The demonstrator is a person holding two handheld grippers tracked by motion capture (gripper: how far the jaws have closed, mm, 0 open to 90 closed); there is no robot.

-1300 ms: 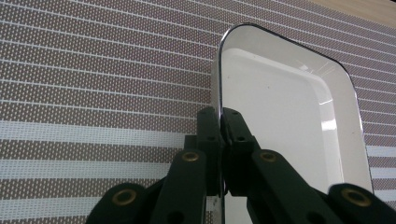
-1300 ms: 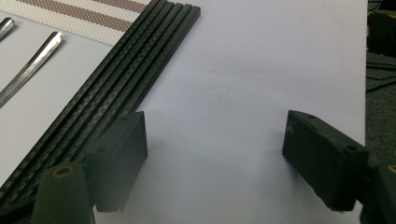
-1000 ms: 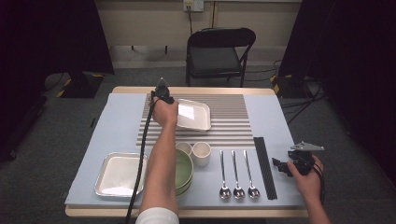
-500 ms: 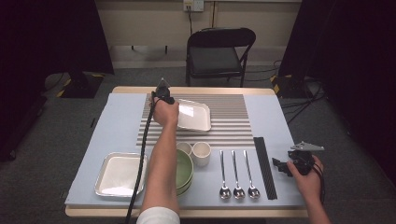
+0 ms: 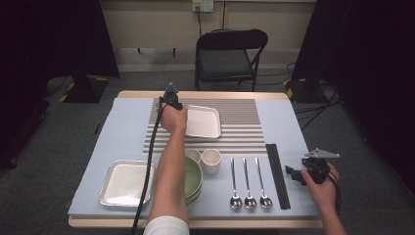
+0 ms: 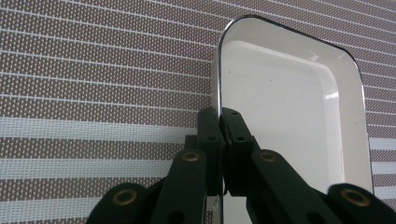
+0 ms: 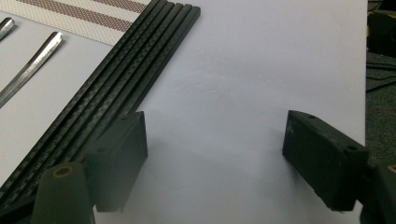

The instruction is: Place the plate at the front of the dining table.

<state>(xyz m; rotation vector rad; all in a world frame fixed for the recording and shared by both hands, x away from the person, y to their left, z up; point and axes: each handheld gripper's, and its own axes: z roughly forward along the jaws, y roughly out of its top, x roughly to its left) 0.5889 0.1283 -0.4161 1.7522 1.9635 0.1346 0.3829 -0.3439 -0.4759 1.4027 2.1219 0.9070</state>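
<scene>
Dark curtains hang around a room with a folding chair at the back, and a worktop with a pale blue cover stands in front of it. On the cover lies a striped mat.

A white tray sits on the mat, on the far side of the worktop. The left gripper is at the tray's left edge, and in the left gripper view its two black jaws are squeezed tight on the thin rim of the white tray. The tray stretches away from the gripper, off to the gripper's right side. Its long side runs straight ahead of the jaws. The left hand is right at the tray, so any lift or slide will likely come from this hand, and the weight of the tray hangs out to one side of the pinch. It could tip if it is lifted fast.

The right gripper rests near the right edge of the worktop, well apart from the tray. Its jaws stand wide apart and hold nothing. Just beside it lie black chopsticks.

Nearer the person are a second tray, a green bowl, two small cups and three spoons.
</scene>
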